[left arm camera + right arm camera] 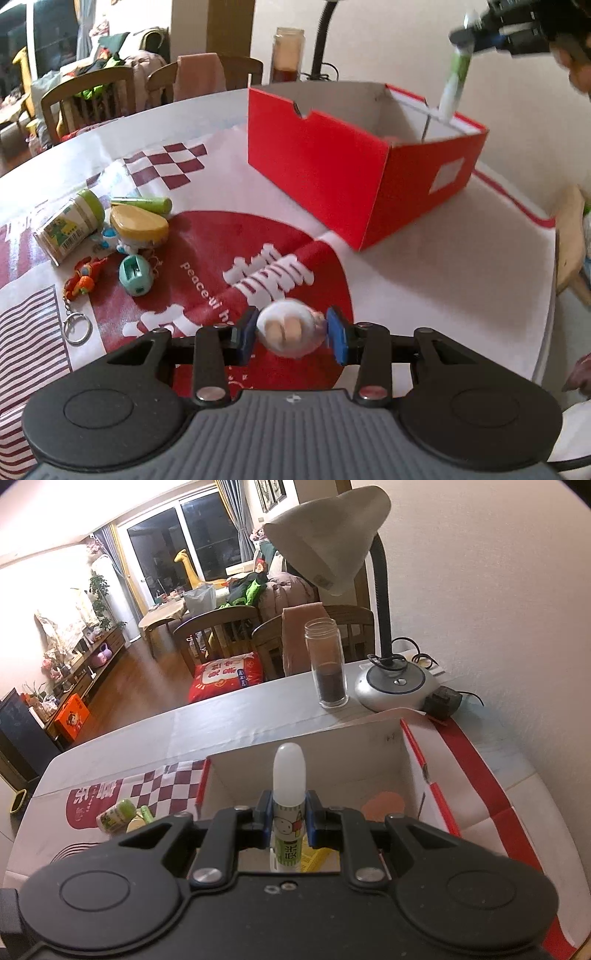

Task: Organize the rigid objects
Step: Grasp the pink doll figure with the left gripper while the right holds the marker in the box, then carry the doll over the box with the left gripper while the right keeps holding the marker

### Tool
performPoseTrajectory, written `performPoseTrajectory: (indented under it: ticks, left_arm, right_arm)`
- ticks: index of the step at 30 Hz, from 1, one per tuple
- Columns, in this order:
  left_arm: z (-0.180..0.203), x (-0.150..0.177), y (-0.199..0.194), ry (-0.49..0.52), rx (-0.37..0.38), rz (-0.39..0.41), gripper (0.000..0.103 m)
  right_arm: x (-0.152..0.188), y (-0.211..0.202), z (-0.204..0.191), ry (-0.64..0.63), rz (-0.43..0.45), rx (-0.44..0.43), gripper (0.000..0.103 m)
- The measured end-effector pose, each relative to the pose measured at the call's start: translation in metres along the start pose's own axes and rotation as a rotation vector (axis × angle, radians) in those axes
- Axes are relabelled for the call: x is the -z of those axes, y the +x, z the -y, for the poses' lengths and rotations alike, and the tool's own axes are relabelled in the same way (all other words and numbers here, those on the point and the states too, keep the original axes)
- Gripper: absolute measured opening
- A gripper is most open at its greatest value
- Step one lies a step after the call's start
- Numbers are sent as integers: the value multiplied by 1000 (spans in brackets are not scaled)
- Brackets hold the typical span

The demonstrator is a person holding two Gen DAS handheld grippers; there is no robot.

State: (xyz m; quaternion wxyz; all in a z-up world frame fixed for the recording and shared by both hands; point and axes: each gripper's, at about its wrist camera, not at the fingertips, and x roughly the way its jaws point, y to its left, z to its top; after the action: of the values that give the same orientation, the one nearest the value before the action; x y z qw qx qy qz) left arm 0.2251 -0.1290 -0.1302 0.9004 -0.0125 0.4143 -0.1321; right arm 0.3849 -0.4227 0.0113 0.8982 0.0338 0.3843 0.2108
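Two grippers: the left gripper (291,336) clamps a white round toy (290,332); the right gripper (289,821) clamps one glue stick (289,805). It stands upright, cap up, over one red box (332,162); six items lie loose beside it

Red shoebox (354,166) top open, interior mostly bare. Behind it, glass jar (328,664) & desk lamp (391,679) crowd the wall side. Left of box: bare cloth strip, then clutter, incl. seasoning jar (70,225) & sharpener (135,275).

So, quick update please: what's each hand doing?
Left tongs shut on white round toy, above table. Right tongs shut on glue stick, over red box. Nothing blocking.
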Motion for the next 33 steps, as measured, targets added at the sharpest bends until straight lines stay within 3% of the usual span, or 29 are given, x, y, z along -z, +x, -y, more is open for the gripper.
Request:
performPoseTrajectory:
  ticks: [5,9,11,15,21,27,33]
  left_arm:
    - [-1,-20,-10,-79,3,14,38]
    - [6,-44,-25,-93,16,58,37]
    - [9,-60,-35,-103,26,85,29]
    - [18,-93,-48,-97,46,153,29]
    - [37,-140,-42,-100,111,189,29]
    - [66,-178,-4,-42,144,159,29]
    - [80,-194,53,-30,139,41,29]
  right_arm:
    - [1,7,15,-1,-21,-2,16]
    - [1,13,25,-6,-38,-11,16]
    - [1,16,30,-11,-42,-13,16]
    - [1,22,39,-10,-53,-15,16]
    - [4,38,44,-45,-104,-27,16]
    - [7,54,46,-78,-156,-51,16]
    - [15,70,49,-86,-207,-59,16]
